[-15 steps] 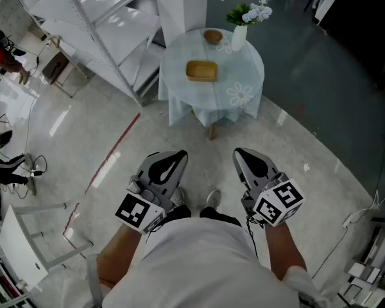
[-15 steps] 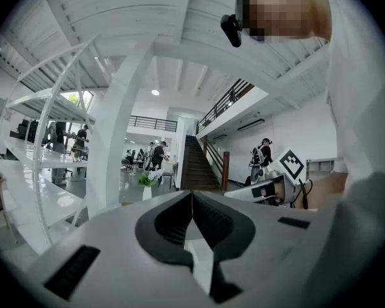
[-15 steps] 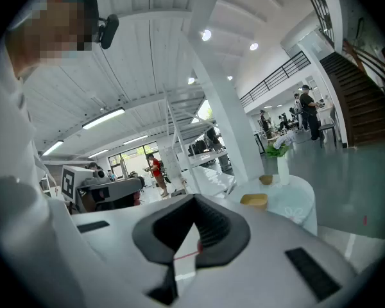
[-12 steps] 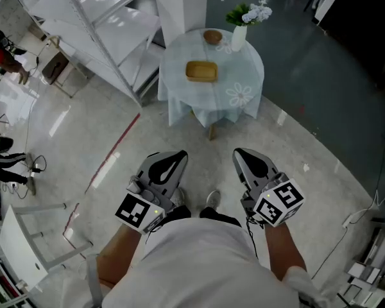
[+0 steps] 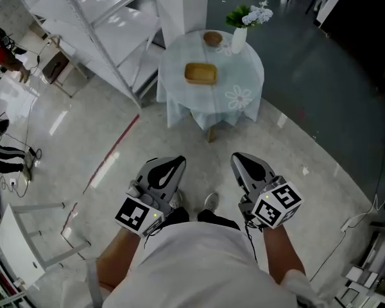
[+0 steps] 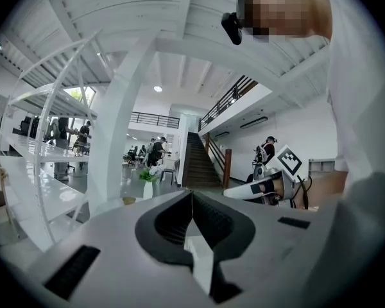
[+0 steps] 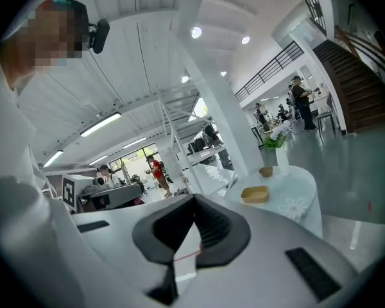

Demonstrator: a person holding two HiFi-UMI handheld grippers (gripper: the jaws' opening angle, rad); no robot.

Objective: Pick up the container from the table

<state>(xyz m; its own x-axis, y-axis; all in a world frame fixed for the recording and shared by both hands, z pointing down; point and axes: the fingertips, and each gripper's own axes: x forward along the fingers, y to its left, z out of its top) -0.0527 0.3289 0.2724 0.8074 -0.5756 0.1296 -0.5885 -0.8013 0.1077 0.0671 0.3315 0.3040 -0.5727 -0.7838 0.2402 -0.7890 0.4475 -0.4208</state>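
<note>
A shallow rectangular tan container (image 5: pixel 200 74) lies on a small round table with a pale blue cloth (image 5: pixel 237 95), well ahead of me. In the right gripper view the container (image 7: pixel 255 194) shows right of the jaws, far off. My left gripper (image 5: pixel 174 163) and right gripper (image 5: pixel 240 160) are held side by side near my waist, above the floor and well short of the table. The left gripper (image 6: pixel 192 195) has its jaws together with nothing between them. So does the right gripper (image 7: pixel 194 201).
On the table behind the container stand a small round brown bowl (image 5: pixel 212 38) and a white vase with flowers (image 5: pixel 239 37). White metal shelving (image 5: pixel 96 37) and a white pillar (image 5: pixel 179 5) flank the table's left. A white chair (image 5: pixel 25 249) stands at lower left.
The head view has slid slightly, so the table sits a touch higher and further left. Both grippers keep their pose and stay shut.
</note>
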